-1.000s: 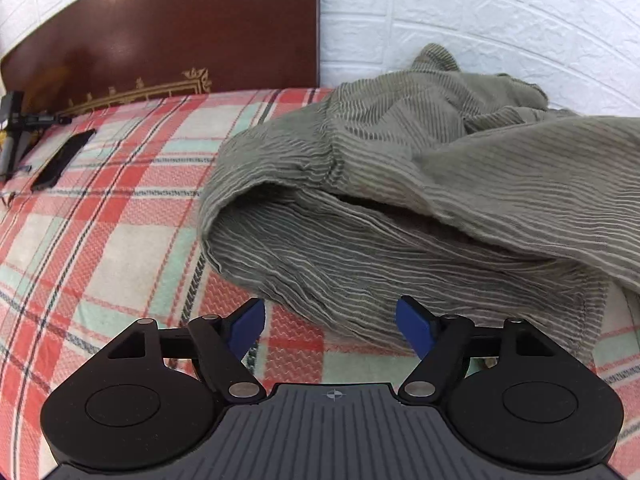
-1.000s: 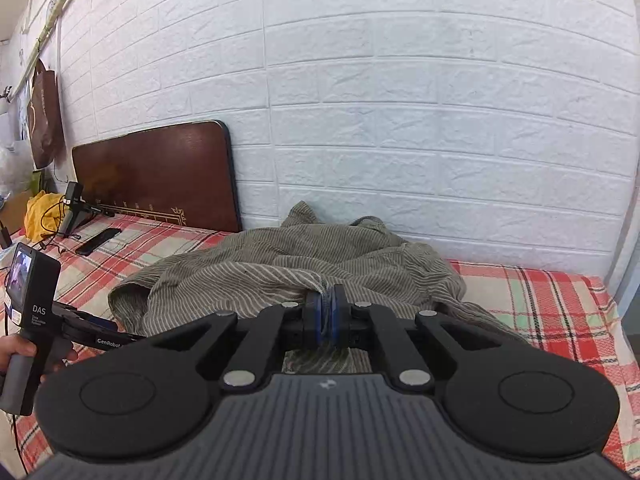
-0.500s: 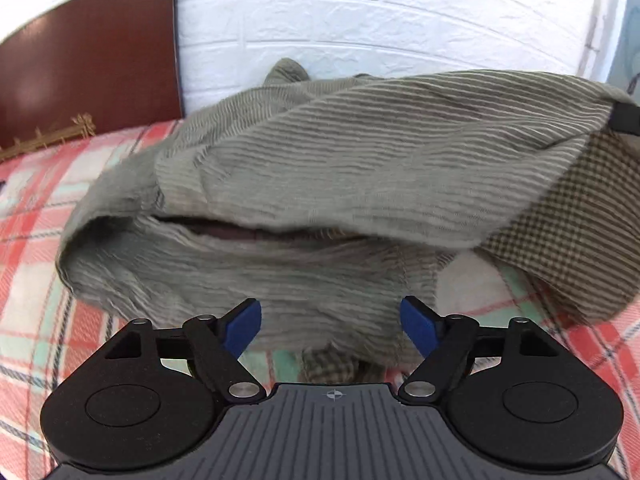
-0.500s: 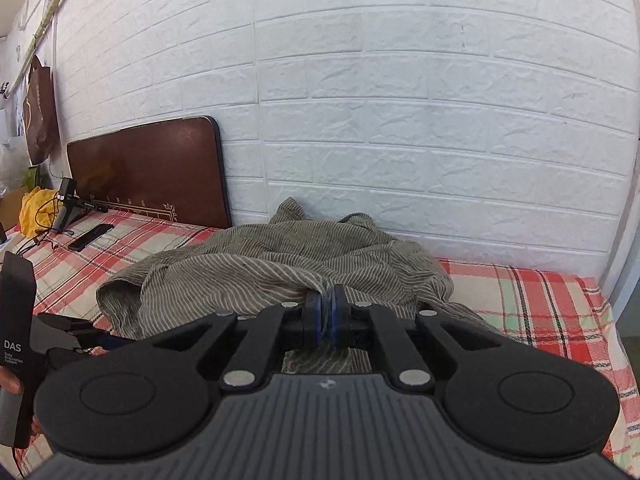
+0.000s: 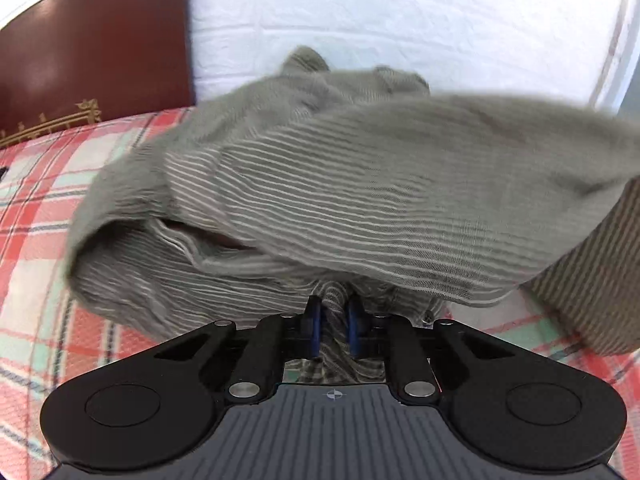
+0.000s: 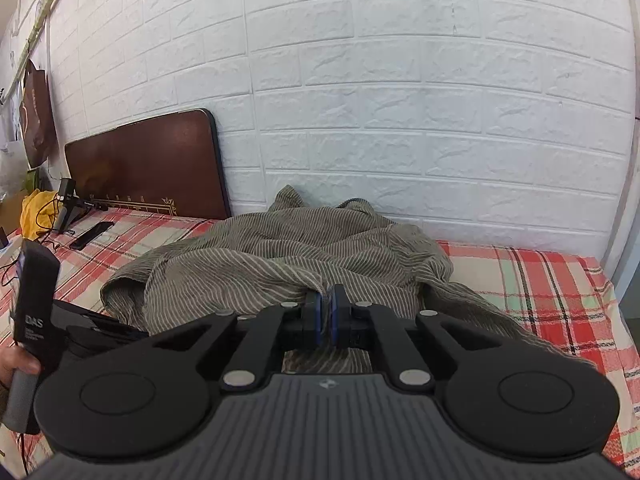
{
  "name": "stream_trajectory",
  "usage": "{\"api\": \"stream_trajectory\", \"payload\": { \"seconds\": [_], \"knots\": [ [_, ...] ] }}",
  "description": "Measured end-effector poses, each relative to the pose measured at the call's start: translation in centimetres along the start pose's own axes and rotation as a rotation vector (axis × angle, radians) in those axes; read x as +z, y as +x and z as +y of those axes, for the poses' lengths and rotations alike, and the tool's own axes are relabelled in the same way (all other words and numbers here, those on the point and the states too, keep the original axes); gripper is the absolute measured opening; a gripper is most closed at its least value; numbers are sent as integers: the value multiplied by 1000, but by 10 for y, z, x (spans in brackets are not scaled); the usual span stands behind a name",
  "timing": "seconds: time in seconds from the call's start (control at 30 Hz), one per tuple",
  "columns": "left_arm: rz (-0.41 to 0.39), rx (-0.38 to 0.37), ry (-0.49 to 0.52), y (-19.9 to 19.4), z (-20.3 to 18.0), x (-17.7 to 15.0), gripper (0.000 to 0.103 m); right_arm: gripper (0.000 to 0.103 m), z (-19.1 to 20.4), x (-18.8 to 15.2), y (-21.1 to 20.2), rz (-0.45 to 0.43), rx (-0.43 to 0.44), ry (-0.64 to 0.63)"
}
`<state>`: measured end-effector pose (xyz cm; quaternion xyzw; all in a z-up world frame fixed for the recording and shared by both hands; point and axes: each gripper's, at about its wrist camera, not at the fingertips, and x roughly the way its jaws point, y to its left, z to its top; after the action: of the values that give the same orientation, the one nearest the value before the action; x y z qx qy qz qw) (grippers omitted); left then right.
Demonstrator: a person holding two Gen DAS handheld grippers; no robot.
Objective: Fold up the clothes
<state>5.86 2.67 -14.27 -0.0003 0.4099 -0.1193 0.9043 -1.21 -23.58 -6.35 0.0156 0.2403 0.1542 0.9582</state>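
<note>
A crumpled grey-green striped garment lies on the red plaid bed, bunched against the white brick wall. My left gripper is shut on a fold of the garment's near edge; cloth fills the gap between the blue pads. My right gripper is shut on another part of the same garment and holds it slightly raised. The left gripper's body shows at the left in the right wrist view, by the garment's left end.
A dark brown headboard leans on the wall at the left. A phone and a small stand with cables lie on the bed near it. Bare plaid bed spreads to the right of the garment.
My left gripper moved in on the garment's near edge and closed on it; it was open before. The right gripper stayed shut on the cloth.
</note>
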Motion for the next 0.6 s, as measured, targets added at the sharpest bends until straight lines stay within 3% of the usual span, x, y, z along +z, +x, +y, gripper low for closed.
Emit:
{"api": "stream_trajectory", "payload": {
  "seconds": [0.17,0.3,0.43,0.6],
  "knots": [
    [-61,30,35,-52,21,-5,9,6,1,-1,-4,6,13,3],
    [-47,43,-20,-79,49,-9,11,6,6,-1,-7,11,30,0],
    [-70,173,-33,-99,73,-16,11,6,15,-1,-11,25,67,5],
    [-69,347,-98,-113,124,-17,11,6,29,-2,-21,85,229,58]
  ]
}}
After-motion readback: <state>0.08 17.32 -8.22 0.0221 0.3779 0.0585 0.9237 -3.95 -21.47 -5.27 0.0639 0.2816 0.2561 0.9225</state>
